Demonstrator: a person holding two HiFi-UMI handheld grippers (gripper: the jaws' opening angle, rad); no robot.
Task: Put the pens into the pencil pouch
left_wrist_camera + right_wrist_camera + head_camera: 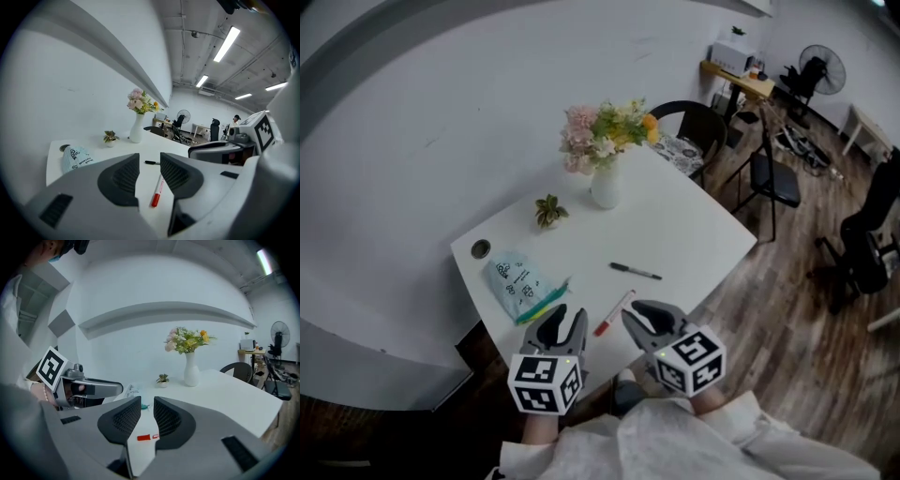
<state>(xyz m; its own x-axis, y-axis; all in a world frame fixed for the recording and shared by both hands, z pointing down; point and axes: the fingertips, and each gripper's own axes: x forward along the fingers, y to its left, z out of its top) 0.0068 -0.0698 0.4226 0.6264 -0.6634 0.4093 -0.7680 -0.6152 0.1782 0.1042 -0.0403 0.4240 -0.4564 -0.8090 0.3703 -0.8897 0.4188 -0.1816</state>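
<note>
Two pens, a red-capped pen (614,313) and a black pen (636,271), lie right of the pencil pouch (517,286), while the left gripper (565,321) and right gripper (643,315) hover near it, jaws slightly apart and empty.

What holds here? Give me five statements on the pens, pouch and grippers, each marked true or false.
The black pen lies on the table. True.
The red-capped pen is inside the pencil pouch. False: it lies on the table, outside it.
The left gripper holds a pen. False: its jaws are apart and empty.
The right gripper is open and empty. True.
The vase lies on its side. False: it stands upright.
</note>
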